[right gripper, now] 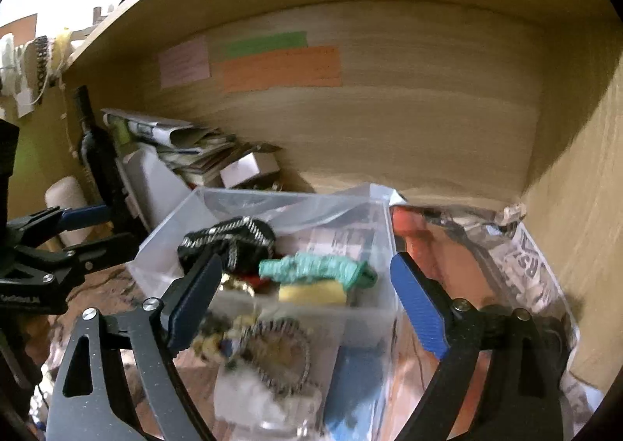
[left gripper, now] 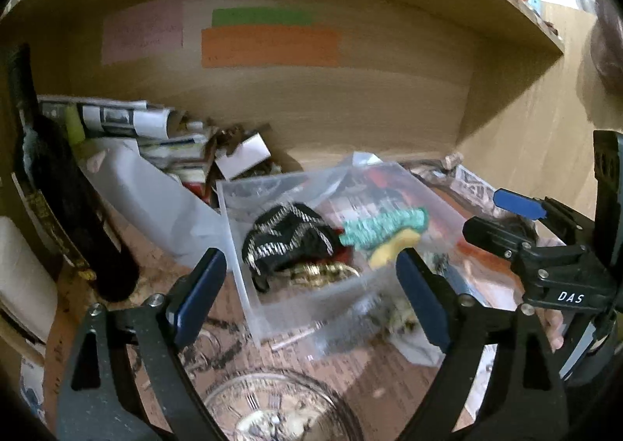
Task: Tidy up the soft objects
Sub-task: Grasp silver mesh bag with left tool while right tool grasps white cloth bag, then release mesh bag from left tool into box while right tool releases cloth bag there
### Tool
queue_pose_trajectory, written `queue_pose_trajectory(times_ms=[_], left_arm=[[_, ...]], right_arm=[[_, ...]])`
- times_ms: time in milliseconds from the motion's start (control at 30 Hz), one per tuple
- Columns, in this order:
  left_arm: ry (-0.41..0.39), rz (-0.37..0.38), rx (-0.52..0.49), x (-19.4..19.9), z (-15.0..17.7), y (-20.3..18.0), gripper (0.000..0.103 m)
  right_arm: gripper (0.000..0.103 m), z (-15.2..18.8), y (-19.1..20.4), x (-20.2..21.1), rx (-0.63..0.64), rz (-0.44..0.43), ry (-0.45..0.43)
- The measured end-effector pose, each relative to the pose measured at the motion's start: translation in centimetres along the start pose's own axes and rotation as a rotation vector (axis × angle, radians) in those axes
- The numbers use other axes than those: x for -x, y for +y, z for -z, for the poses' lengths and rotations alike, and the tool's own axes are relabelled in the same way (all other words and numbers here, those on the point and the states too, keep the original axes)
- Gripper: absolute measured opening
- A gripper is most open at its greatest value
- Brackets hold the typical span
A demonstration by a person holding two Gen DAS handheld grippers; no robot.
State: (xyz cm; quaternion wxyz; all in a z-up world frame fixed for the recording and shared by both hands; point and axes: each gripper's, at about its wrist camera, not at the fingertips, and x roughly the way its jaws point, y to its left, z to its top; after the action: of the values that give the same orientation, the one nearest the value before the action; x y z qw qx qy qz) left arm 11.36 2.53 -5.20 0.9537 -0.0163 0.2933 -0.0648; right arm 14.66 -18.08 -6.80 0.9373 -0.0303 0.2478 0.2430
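Observation:
A clear plastic box (left gripper: 249, 285) (right gripper: 362, 320) stands on the shelf floor. In it lie a black and silver knitted pouch (left gripper: 288, 238) (right gripper: 229, 238), a teal knitted piece (left gripper: 385, 227) (right gripper: 315, 266), a yellow sponge (left gripper: 393, 250) (right gripper: 311, 293) and gold trinkets (left gripper: 323, 273). My left gripper (left gripper: 311, 297) is open and empty, just before the box's near wall. My right gripper (right gripper: 307, 301) is open and empty, its fingers on either side of the box's front. It also shows from the side in the left wrist view (left gripper: 502, 215). The left gripper shows at the left of the right wrist view (right gripper: 101, 227).
A dark wine bottle (left gripper: 58, 184) (right gripper: 97, 153) stands at the left. Newspapers and small cartons (left gripper: 155, 129) (right gripper: 187, 145) are piled behind. A glass bowl (left gripper: 272, 410) and plastic bags with trinkets (right gripper: 272, 363) lie in front. Crumpled newspaper (right gripper: 533, 269) lies at the right. The wooden shelf walls (left gripper: 350, 98) close in.

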Motion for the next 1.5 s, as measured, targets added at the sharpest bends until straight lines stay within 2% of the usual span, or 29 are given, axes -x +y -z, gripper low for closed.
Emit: queue_pose_trajectory(times_ms=[333,533,567,700,767,833,900,1000,1133,1233,1333,1500], left_arm=[[0.156,0.030,0.016,-3.1,4.2,-0.5,0.090],[0.193,0.044,0.042,-4.7,5.0,-0.4,0.090],[0.195,0.048,0.049,-5.0,5.1,-0.5,0.089],[0.210,0.079,0.070,-5.8,5.1,-0.6,0.076],[0.216,0.093,0.070,-6.1,5.2,-0.8,0.071],[0.220,0.101,0.069,-6.4,5.3,-1.0,0.066],[0.226,0.110,0.065,-6.6,5.4,-1.1,0.059],[0.241,0.123,0.065,-7.1,5.5,-1.1,0.046],[0.232,0.129,0.068,-6.8,5.5,-1.0,0.036],[0.223,0.121,0.061,-6.3,5.7,-1.0,0.031],[0.214,0.113,0.061,-5.7,5.7,-0.8,0.027],[0.168,0.119,0.078,-3.6,5.2,-0.5,0.025]], right_arm=[[0.087,4.6,0.4,-0.2,-0.040,-0.042,0.125],[0.087,7.1,0.5,-2.2,-0.069,-0.042,0.226],[0.087,7.3,0.4,-2.4,-0.075,-0.048,0.242],[0.087,7.4,0.3,-2.8,-0.075,-0.069,0.259],[0.080,7.6,0.4,-3.0,-0.070,-0.075,0.274],[0.065,7.8,0.7,-3.2,-0.060,-0.100,0.290],[0.061,7.8,0.9,-3.1,-0.050,-0.102,0.286],[0.051,7.9,1.0,-2.9,-0.045,-0.107,0.277],[0.033,8.0,0.9,-2.4,-0.054,-0.113,0.264],[0.024,7.8,0.8,-1.9,-0.061,-0.110,0.249],[0.021,7.5,0.6,-1.0,-0.070,-0.115,0.227],[0.020,6.1,0.8,1.0,-0.054,-0.123,0.169]])
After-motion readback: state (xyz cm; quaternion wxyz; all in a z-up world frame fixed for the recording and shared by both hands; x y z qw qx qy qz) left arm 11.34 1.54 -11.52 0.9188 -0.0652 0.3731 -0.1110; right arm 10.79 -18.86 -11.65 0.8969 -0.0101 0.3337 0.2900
